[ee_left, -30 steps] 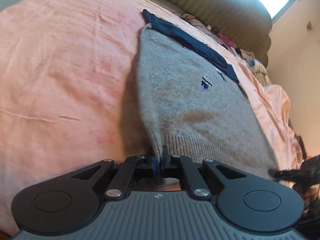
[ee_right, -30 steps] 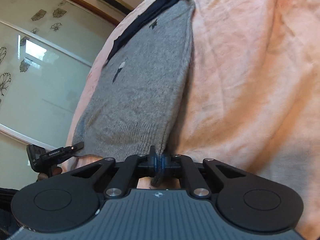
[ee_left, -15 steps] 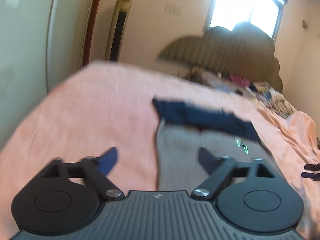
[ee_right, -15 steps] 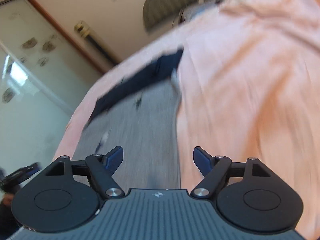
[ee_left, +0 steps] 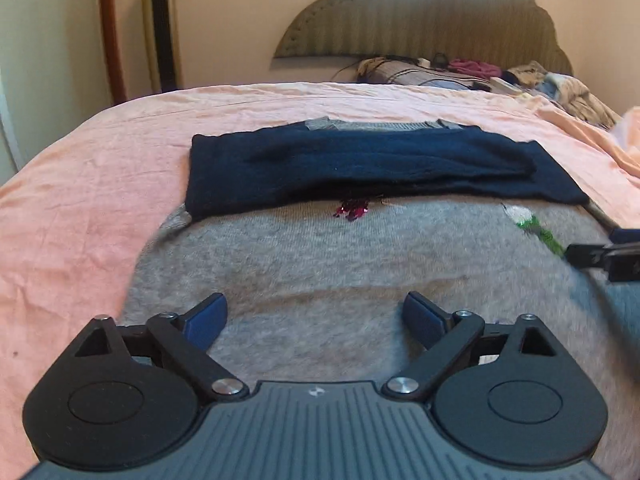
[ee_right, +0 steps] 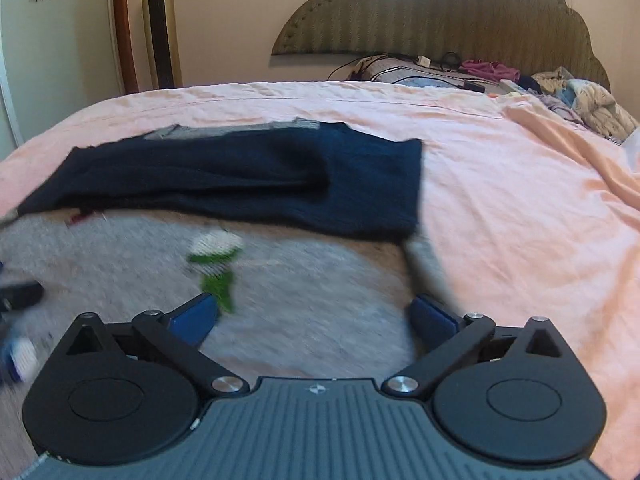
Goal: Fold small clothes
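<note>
Both the left tool [ee_left: 316,318] and the right tool [ee_right: 314,316] hang wide open and empty above the near part of the grey sweater [ee_left: 320,264], which lies flat on the pink bedsheet [ee_left: 92,184] with its navy sleeves [ee_left: 360,168] folded across its far part

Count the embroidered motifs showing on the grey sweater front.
2: a red motif near the middle, right below the navy sleeves, and a white-and-green flower toward the right edge. More may be hidden under the sleeves.

sweater [ee_left: 328,272]: grey, navy sleeves (green, perhaps white, motif) | bedsheet [ee_left: 100,184]: peach-pink | headboard [ee_left: 440,20]: olive, ribbed
</note>
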`<act>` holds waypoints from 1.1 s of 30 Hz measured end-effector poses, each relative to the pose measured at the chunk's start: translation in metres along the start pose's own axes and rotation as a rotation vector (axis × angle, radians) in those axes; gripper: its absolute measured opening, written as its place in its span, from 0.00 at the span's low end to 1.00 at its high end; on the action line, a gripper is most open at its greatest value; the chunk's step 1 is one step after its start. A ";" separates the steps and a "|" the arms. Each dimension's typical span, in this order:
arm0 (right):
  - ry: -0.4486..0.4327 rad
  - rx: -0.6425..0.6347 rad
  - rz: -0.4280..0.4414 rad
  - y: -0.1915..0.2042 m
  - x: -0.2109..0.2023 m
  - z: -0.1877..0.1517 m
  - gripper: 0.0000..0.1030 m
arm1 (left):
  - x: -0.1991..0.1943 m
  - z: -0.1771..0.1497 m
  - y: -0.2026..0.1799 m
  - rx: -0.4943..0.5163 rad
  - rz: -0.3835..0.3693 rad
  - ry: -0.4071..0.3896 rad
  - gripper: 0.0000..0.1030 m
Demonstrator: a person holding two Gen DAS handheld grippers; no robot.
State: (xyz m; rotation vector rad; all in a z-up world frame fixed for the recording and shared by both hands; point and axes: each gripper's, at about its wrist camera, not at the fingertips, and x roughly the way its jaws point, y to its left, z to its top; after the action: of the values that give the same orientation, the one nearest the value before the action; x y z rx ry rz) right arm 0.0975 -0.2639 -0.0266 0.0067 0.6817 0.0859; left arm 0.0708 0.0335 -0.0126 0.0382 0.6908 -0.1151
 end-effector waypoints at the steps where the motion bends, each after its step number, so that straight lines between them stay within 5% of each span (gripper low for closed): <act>1: -0.009 0.017 0.026 -0.012 -0.006 -0.003 0.99 | -0.002 -0.002 0.003 0.009 -0.016 0.002 0.96; 3: -0.003 -0.024 0.042 -0.013 -0.008 -0.006 0.99 | -0.004 -0.004 0.006 0.011 -0.028 0.003 0.98; 8: 0.005 -0.075 -0.084 0.013 -0.019 -0.003 0.95 | -0.010 -0.002 -0.004 0.015 0.047 0.015 0.99; 12: -0.022 -0.049 0.014 0.036 -0.051 -0.007 0.99 | -0.034 -0.016 -0.011 -0.009 0.015 0.037 0.99; 15: 0.058 -0.090 0.013 0.051 -0.044 -0.026 1.00 | -0.043 -0.029 -0.018 0.009 0.041 0.036 1.00; 22: 0.014 -0.040 0.009 0.017 -0.067 -0.047 1.00 | -0.052 -0.038 -0.004 -0.014 0.033 0.019 1.00; 25: 0.051 -0.035 -0.064 0.027 -0.074 -0.045 1.00 | -0.050 -0.038 -0.007 -0.004 0.048 0.018 1.00; 29: 0.044 -0.035 0.092 0.054 -0.088 -0.053 1.00 | -0.050 -0.038 -0.007 -0.006 0.048 0.017 1.00; 33: 0.009 -0.104 0.084 0.064 -0.089 -0.070 1.00 | -0.050 -0.038 -0.007 -0.007 0.047 0.019 1.00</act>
State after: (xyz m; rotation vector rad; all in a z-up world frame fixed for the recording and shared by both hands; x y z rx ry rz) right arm -0.0204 -0.2094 -0.0229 -0.0647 0.6848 0.2025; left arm 0.0080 0.0340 -0.0097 0.0492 0.7086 -0.0675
